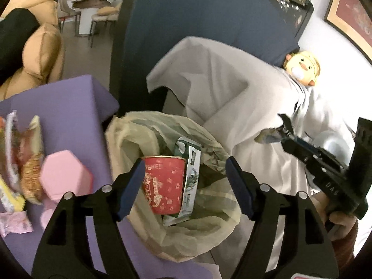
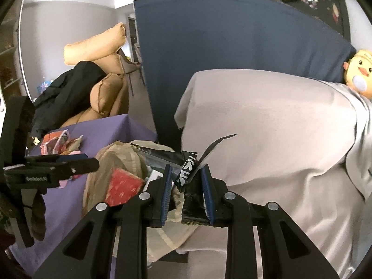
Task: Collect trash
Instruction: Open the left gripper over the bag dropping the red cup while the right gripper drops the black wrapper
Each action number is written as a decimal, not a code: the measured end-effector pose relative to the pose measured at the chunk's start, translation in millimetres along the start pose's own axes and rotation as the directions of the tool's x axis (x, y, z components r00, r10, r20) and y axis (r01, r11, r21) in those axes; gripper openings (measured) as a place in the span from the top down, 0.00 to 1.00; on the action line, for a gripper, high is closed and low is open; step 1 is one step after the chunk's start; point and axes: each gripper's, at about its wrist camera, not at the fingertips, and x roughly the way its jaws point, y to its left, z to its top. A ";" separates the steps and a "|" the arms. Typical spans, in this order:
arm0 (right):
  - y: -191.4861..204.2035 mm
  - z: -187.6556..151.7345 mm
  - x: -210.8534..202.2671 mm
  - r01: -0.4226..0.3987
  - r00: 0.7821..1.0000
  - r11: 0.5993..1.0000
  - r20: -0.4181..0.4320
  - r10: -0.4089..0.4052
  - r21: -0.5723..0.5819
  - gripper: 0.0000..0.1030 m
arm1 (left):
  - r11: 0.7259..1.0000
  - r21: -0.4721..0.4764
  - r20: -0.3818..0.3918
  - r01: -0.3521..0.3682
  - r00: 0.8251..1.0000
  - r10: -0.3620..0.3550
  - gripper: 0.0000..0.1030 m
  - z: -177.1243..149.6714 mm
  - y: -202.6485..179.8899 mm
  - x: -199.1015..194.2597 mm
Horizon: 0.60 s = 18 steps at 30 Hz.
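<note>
My left gripper [image 1: 185, 161] hangs open over the mouth of a beige plastic trash bag [image 1: 209, 211]. A red paper cup [image 1: 162, 183] lies in the bag between the wide-spread jaws, next to the left pad and well clear of the right one. A green and white wrapper [image 1: 191, 174] lies beside the cup. My right gripper [image 2: 186, 167] is shut on a crumpled black wrapper [image 2: 186, 177] just to the right of the bag [image 2: 116, 155]. In the left wrist view the right gripper [image 1: 286, 132] is on the right, over the grey cloth.
The bag sits between a purple table [image 1: 69, 116] and a sofa under grey cloth [image 1: 232, 93]. Snack wrappers [image 1: 25, 160], a pink block [image 1: 65, 174] and a pink packet [image 1: 14, 223] lie on the table. A blue panel [image 1: 186, 23] stands behind, with a yellow duck plush [image 1: 302, 67] beside it.
</note>
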 end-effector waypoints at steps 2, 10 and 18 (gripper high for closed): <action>9.1 0.4 4.3 -0.037 0.999 0.999 -0.005 0.037 -0.003 0.76 | 1.000 -0.012 0.023 -0.025 0.999 0.025 0.34 -2.4 6.0 -11.5; 61.2 -2.8 55.1 -0.196 0.976 0.981 -0.094 0.194 -0.007 0.75 | 0.988 -0.057 0.059 -0.143 0.987 0.146 0.33 -38.7 39.5 -56.2; 101.0 -28.8 126.3 -0.197 0.957 0.979 -0.228 0.180 -0.055 0.75 | 0.963 -0.189 0.081 -0.193 0.974 0.211 0.33 -84.3 98.5 -113.6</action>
